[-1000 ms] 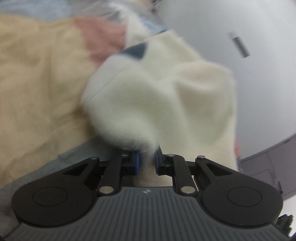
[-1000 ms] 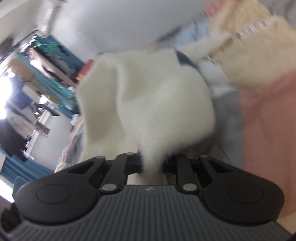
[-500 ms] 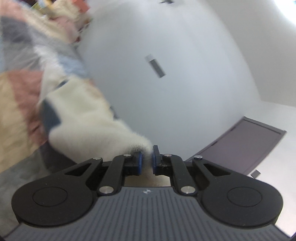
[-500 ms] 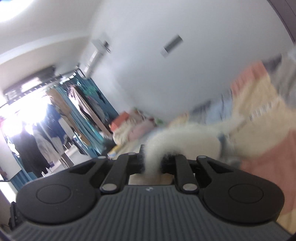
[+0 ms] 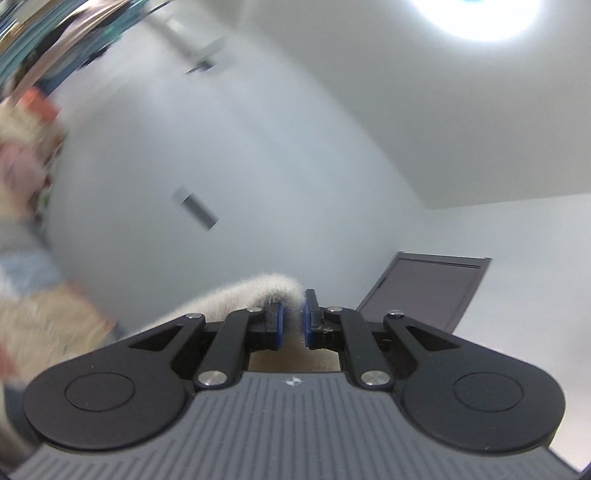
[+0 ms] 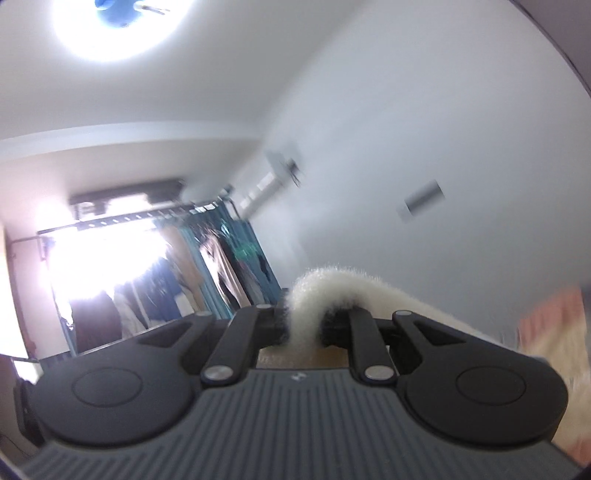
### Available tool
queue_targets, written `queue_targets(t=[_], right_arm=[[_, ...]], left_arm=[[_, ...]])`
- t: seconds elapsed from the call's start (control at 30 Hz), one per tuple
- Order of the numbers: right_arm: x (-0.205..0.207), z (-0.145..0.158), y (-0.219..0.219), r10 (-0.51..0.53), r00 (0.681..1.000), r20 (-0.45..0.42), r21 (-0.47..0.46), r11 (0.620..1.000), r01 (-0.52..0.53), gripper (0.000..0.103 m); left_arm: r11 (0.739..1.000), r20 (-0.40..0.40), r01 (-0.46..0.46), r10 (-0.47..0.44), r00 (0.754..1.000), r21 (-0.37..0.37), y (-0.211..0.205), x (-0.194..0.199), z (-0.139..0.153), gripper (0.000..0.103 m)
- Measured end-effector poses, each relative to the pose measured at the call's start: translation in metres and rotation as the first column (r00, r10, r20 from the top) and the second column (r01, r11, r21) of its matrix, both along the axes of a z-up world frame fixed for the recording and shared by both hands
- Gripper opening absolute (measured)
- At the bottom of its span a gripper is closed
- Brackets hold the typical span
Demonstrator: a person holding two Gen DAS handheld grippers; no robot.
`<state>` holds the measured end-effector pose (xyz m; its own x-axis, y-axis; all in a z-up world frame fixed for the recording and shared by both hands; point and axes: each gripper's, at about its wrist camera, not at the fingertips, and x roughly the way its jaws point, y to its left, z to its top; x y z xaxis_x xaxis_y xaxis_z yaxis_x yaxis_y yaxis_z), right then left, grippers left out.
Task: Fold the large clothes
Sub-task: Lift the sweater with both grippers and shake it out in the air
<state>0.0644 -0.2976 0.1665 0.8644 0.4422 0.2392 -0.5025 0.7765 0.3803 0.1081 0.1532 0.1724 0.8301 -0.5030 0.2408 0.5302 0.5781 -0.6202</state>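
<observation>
The fleece garment (image 5: 255, 291) is cream-white, thick and fuzzy, its pile standing up along a rounded fold. The left gripper (image 5: 291, 325) pinches one edge between blue pads; the cloth trails off toward 9 o'clock. The right gripper (image 6: 304, 328) is clamped on another bunched edge (image 6: 325, 284), which arches over its fingers and falls away toward 3 o'clock. Both point up at a white wall (image 5: 229, 177).

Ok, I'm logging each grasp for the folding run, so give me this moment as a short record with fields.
held item: white fleecy garment
left gripper: shut on a fold of the garment
right gripper: shut on another fold, fabric draped over one finger
camera aim: both tilted up at wall and ceiling light
background: clothes rack by a bright window; dark door
image quality: edges motion-blurred
</observation>
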Motion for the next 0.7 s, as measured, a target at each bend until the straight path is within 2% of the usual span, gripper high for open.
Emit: queue_targets(t=[0.2, 0.3, 0.37, 0.47, 0.6, 0.7], right_arm=[[-0.016, 0.091, 0.001, -0.01, 0.992, 0.126, -0.038, 0.999, 0.015, 0.015], [-0.01, 0.119, -0.002, -0.017, 0.991, 0.133, -0.031, 0.999, 0.021, 0.015], [0.002, 0.127, -0.001, -0.029, 0.992, 0.122, -0.038, 0.999, 0.034, 0.015], [0.023, 0.122, 0.004, -0.073, 0.993, 0.096, -0.077, 0.994, 0.08, 0.015], [0.077, 0.086, 0.01, -0.132, 0.991, -0.035, -0.143, 0.982, 0.125, 0.015], [0.126, 0.046, 0.015, -0.185, 0.975, -0.125, -0.196, 0.968, 0.158, 0.015]], left_arm=[[0.999, 0.117, -0.011, 0.008, 0.993, 0.03, -0.004, -0.024, 0.102, 0.012], [1.0, 0.142, -0.009, 0.005, 0.99, 0.03, -0.01, -0.027, 0.135, 0.012], [0.999, 0.141, -0.023, 0.017, 0.99, 0.04, -0.015, -0.02, 0.147, 0.012], [0.997, 0.102, -0.043, 0.037, 0.994, 0.057, -0.022, 0.009, 0.139, 0.012], [0.991, -0.014, -0.073, 0.075, 0.997, 0.112, -0.038, 0.093, 0.085, 0.012], [0.981, -0.094, -0.083, 0.1, 0.99, 0.176, -0.053, 0.147, 0.046, 0.012]])
